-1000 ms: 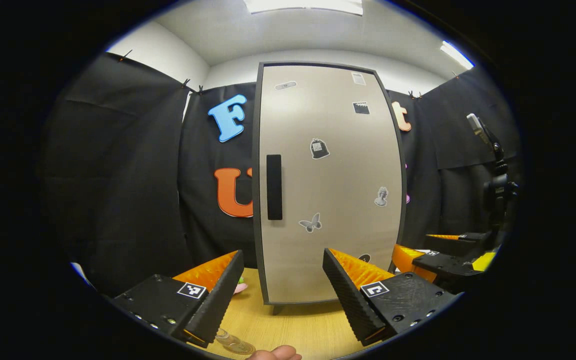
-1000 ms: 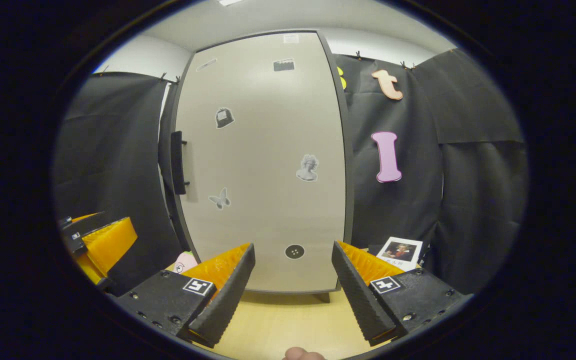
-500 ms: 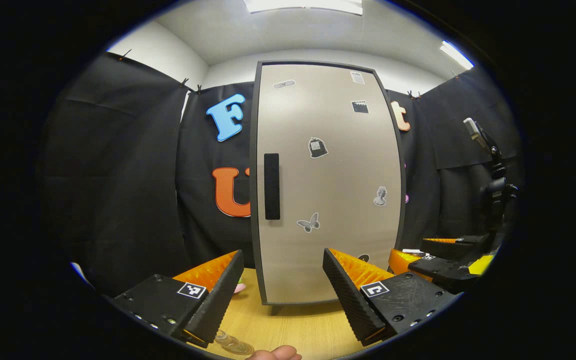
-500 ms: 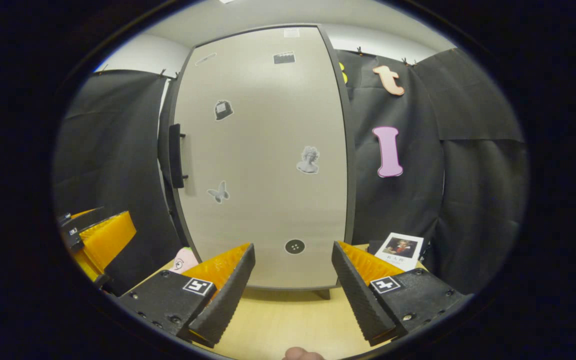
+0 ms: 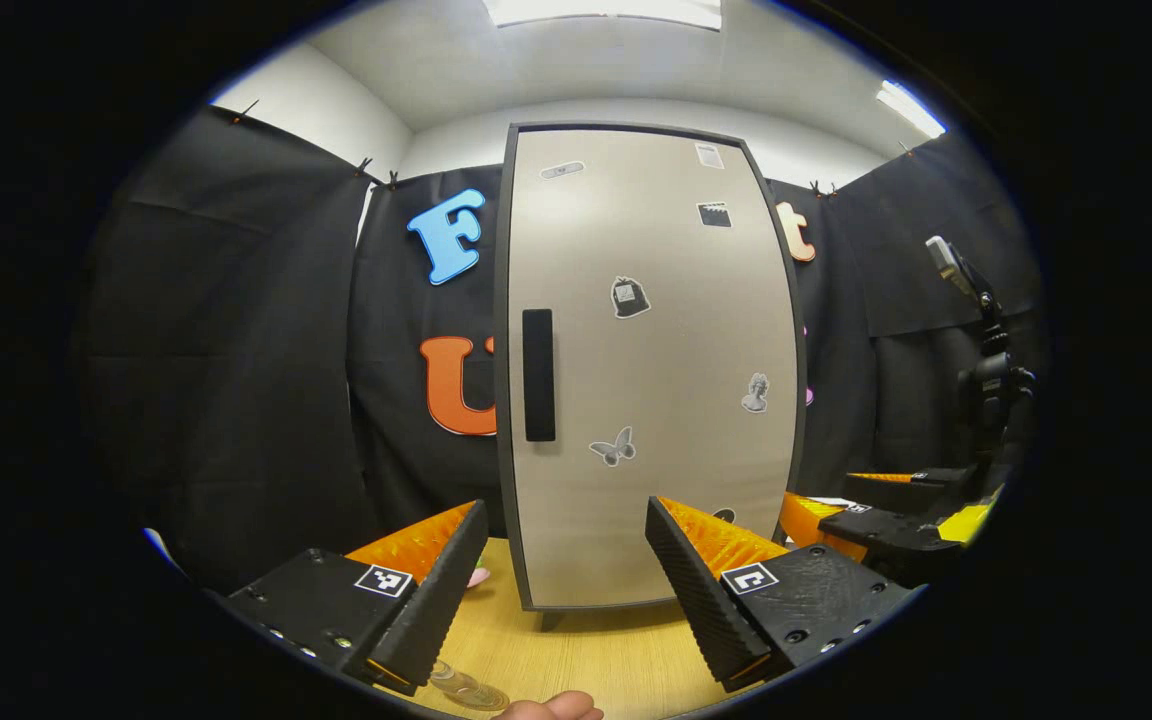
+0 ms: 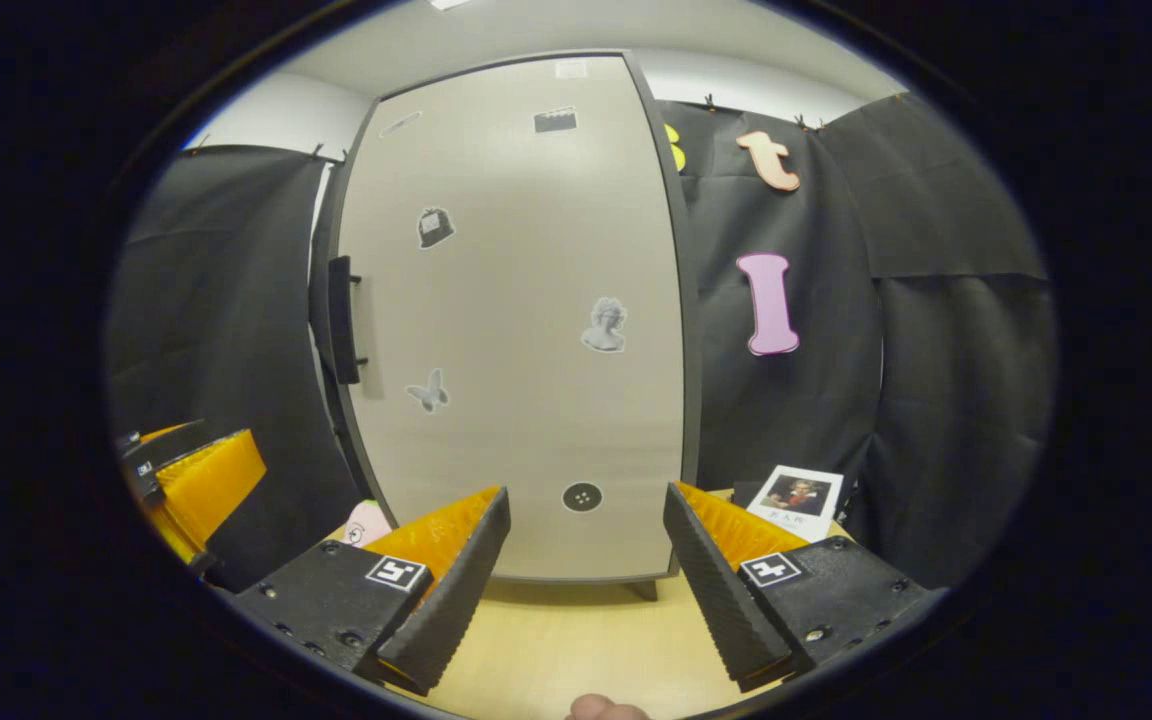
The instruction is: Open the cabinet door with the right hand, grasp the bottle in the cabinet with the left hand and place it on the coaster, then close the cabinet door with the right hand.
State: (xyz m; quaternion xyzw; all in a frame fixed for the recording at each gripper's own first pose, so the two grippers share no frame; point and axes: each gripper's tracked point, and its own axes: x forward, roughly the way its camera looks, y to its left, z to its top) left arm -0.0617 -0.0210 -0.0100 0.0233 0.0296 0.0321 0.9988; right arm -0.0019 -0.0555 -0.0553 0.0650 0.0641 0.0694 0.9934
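Note:
The tall beige cabinet door (image 5: 651, 360) (image 6: 526, 320) stands closed in its dark frame, with a black vertical handle (image 5: 538, 375) (image 6: 341, 320) on its left edge. The bottle is hidden behind the door. My left gripper (image 5: 564, 520) is open and empty, a short way in front of the cabinet's lower part. My right gripper (image 6: 586, 505) is open too, facing the lower middle of the door. In the left gripper view the right gripper (image 5: 841, 497) sits off to the right; the right gripper view has the left gripper (image 6: 181, 450) at its left. A clear round object (image 5: 466, 688), perhaps the coaster, lies on the table near me.
The cabinet stands on short feet on a light wooden table (image 5: 596, 655) (image 6: 576, 640). A small pink item (image 5: 479, 576) (image 6: 368, 522) lies left of the cabinet's base. A photo card (image 6: 801, 500) leans at its right. A dark camera stand (image 5: 986, 380) rises at far right.
Both grippers stay open. The right gripper has crept a little closer to the door, which looks slightly larger. The left view has drifted slightly, moving the cabinet leftward.

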